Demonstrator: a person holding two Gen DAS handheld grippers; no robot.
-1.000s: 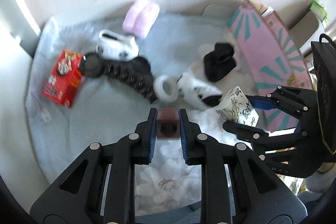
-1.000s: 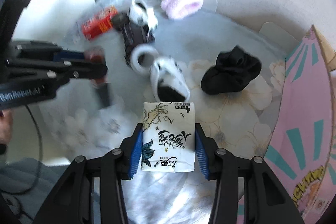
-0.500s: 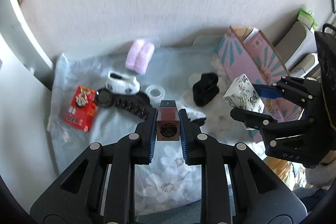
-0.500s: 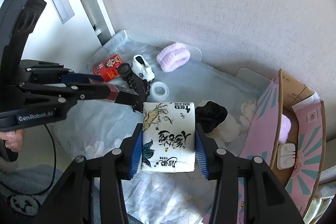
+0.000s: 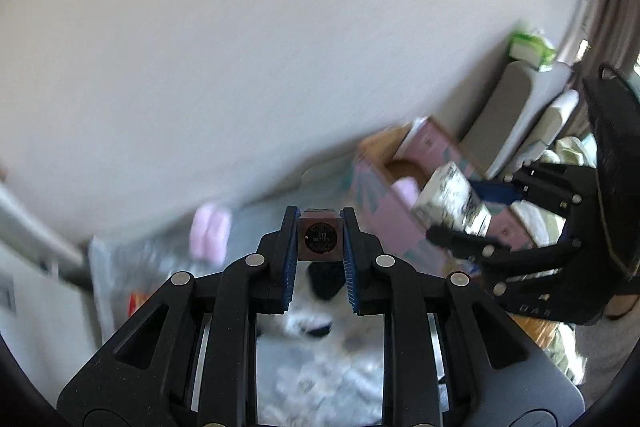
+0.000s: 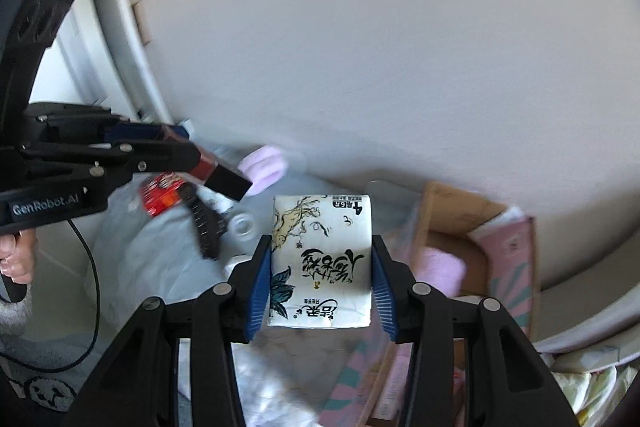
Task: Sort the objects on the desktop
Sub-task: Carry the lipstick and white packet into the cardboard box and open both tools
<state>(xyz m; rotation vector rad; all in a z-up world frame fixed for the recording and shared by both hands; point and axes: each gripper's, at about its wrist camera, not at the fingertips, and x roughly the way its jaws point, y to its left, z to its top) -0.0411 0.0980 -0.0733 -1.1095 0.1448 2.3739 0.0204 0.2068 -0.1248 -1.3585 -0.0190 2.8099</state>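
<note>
I've lifted both loads off the bench | left gripper (image 5: 320, 242) clamps brown box (image 5: 320, 239) | right gripper (image 6: 321, 269) clamps tissue pack (image 6: 321, 257) | pink carton (image 6: 476, 267) at 3 o'clock, next drop

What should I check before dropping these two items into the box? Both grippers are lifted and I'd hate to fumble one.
1. Tissue pack clamped squarely in the right gripper: ok, both pads press its sides.
2. Small brown box held in the left gripper: ok, pinched near the fingertips.
3. Pink cardboard box open on top: ok, flaps are up.
4. Room inside the box: cannot tell; a pink fluffy item already lies there and the rest is hidden.
5. Right gripper over the opening: not ok, the box sits off to its right.
6. Grippers apart from each other: ok.
</note>
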